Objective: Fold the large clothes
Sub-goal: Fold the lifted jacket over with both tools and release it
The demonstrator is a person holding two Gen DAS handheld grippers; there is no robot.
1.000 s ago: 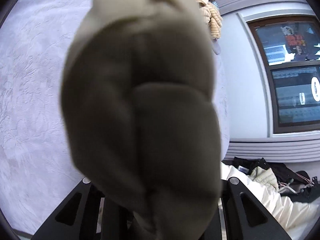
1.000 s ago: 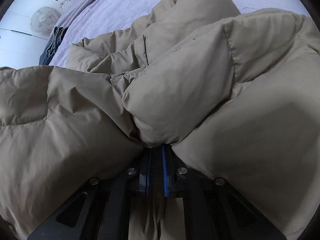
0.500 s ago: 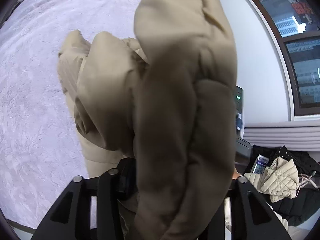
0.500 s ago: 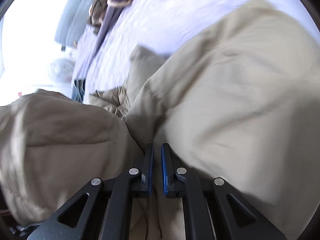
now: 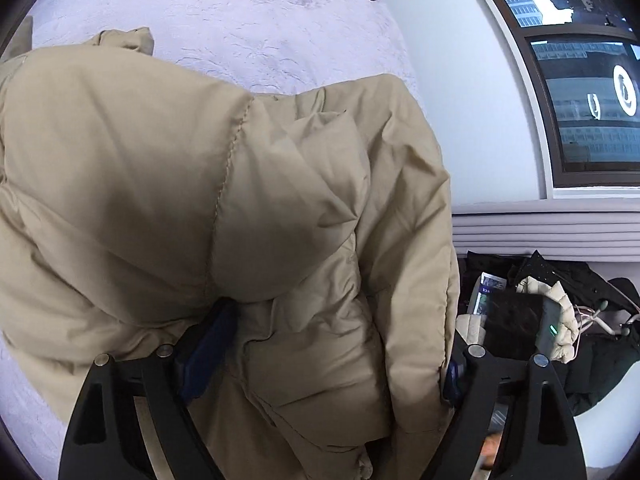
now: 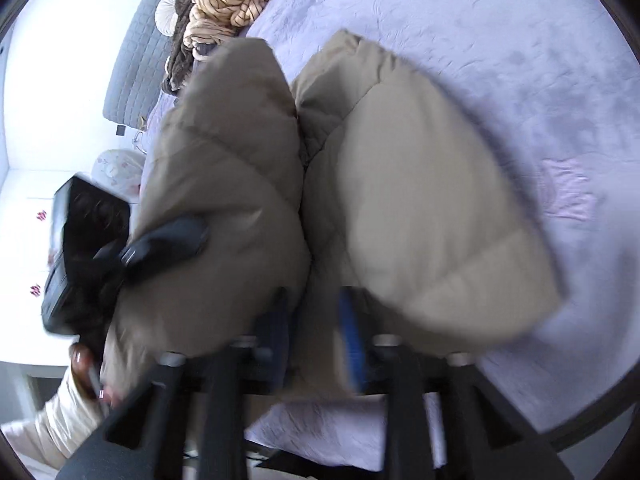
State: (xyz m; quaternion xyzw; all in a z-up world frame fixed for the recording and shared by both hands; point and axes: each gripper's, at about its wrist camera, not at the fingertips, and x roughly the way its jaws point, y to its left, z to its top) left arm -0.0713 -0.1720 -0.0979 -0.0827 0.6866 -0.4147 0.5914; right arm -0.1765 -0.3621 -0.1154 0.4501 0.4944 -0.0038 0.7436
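Both the left gripper (image 5: 328, 360) and the right gripper (image 6: 316, 332) are opening, with the puffy tan coat (image 5: 200, 184) loose between their jaws on the bed (image 5: 260, 20).

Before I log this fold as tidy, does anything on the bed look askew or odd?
Yes. The tan puffer jacket lies bunched in two uneven lumps, not flat, on the lavender bedspread. Part of it is draped between the opening left gripper.

Both tools' jaws opening, angled downward
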